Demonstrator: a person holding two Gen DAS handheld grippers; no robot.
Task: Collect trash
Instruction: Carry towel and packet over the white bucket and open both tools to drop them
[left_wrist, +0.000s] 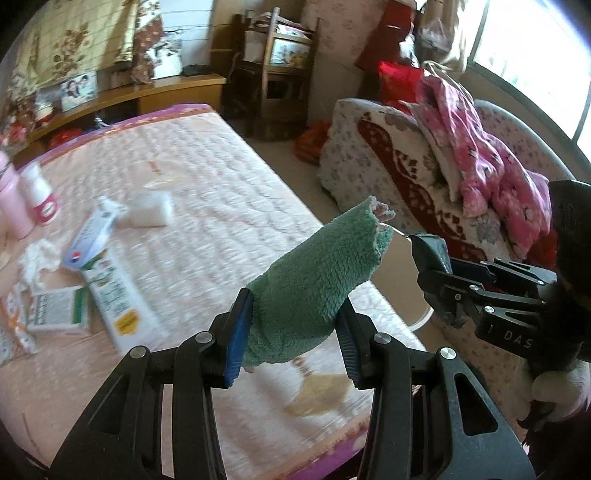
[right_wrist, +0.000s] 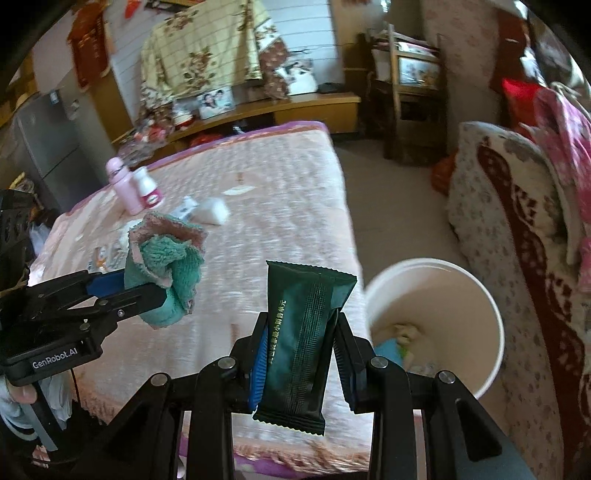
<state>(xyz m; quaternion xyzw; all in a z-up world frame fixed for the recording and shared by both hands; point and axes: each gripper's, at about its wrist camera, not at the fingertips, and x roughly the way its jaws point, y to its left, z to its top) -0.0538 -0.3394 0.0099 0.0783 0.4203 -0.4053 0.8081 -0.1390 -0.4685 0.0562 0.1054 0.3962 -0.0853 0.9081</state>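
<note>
2 grippers hold 1 cloth (left_wrist: 314, 280), 1 wrapper (right_wrist: 303, 339).

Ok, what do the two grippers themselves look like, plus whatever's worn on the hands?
Both are black, angular linkage frames with silver pivot bolts and ribbed blue pads. The left gripper carries white "GenRobot.AI" lettering on its body, seen from the right wrist view. The right gripper shows partial white lettering "DAS" in the left wrist view. A white cuff shows behind it. No cables are clearly visible.

Green cloth (left_wrist: 314, 280) between tool (left_wrist: 291, 332) pads
</note>
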